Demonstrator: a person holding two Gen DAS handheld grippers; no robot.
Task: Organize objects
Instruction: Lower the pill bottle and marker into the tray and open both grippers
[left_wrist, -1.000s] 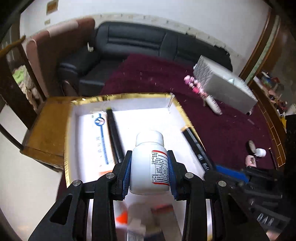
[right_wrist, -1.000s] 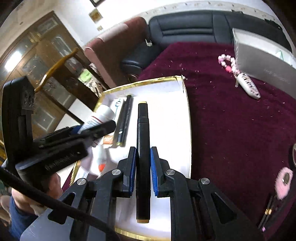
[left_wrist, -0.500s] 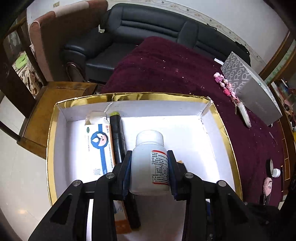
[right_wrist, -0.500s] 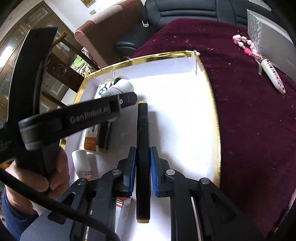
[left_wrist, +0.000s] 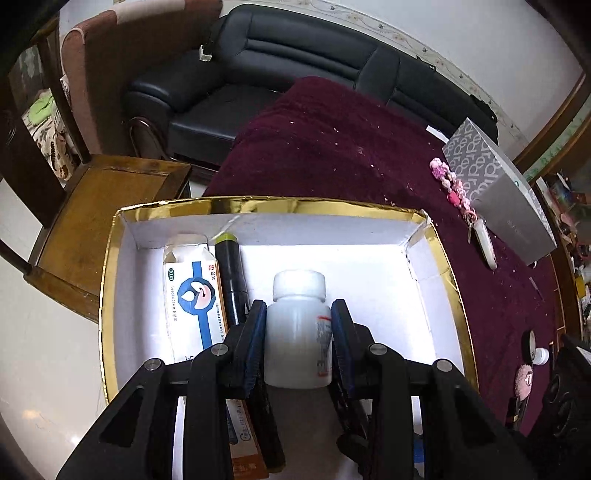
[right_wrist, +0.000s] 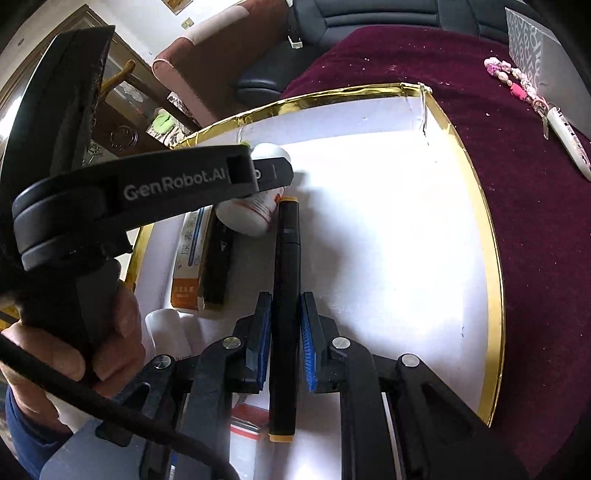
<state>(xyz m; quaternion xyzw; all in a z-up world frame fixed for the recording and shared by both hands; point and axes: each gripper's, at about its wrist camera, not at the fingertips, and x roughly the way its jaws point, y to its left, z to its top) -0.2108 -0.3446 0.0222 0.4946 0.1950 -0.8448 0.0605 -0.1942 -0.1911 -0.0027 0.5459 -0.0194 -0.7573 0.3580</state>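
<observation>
Left claw (left_wrist: 298, 334) grips a white pill bottle (left_wrist: 297, 328) above the gold-rimmed box (left_wrist: 456, 295); right claw (right_wrist: 284, 343) clamps a black marker (right_wrist: 285, 295).

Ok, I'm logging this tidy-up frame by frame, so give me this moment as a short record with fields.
left gripper: shut on white pill bottle, above the tray
right gripper: shut on black marker
tray: gold-rimmed, white inside
already in tray: medicine box beside a second black marker
outside tray: pink bead keychain and grey box on maroon cloth
</observation>
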